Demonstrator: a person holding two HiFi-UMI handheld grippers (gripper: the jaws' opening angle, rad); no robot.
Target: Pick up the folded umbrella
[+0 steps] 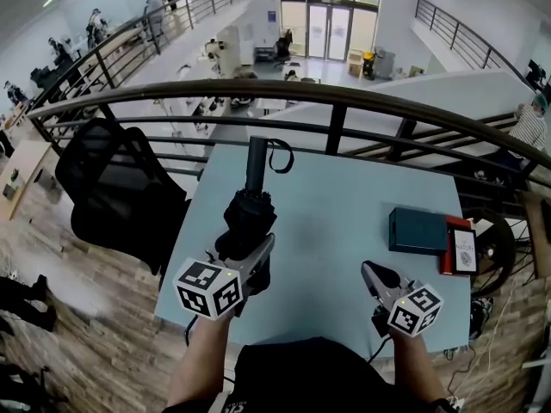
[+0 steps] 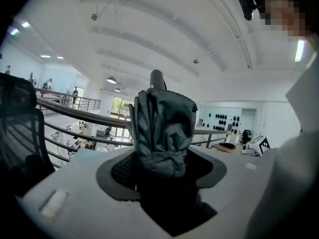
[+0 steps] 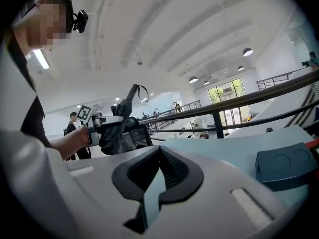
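One pale blue bench (image 1: 344,198) fills the middle of the head view, with a dark railing (image 1: 344,93) behind it and a black chair (image 1: 120,188) at its left edge. The umbrella (image 1: 250,212), folded and black, is off the bench. It stands up out of the left gripper (image 1: 250,252), handle and wrist loop topmost, and the right gripper view shows it in the air above bench level. A teal box (image 1: 417,231) lies flat on the bench's right side, well apart from the umbrella. The left gripper's fingers (image 2: 119,172) are clamped on the bunched fabric, which keeps them fairly wide. The right gripper (image 1: 376,275) hangs near the front edge, fingers drawn together with nothing between them. I judge the pick-up as good as done: the grasp is made and the umbrella is clear of the bench, so only a steady hold is left.
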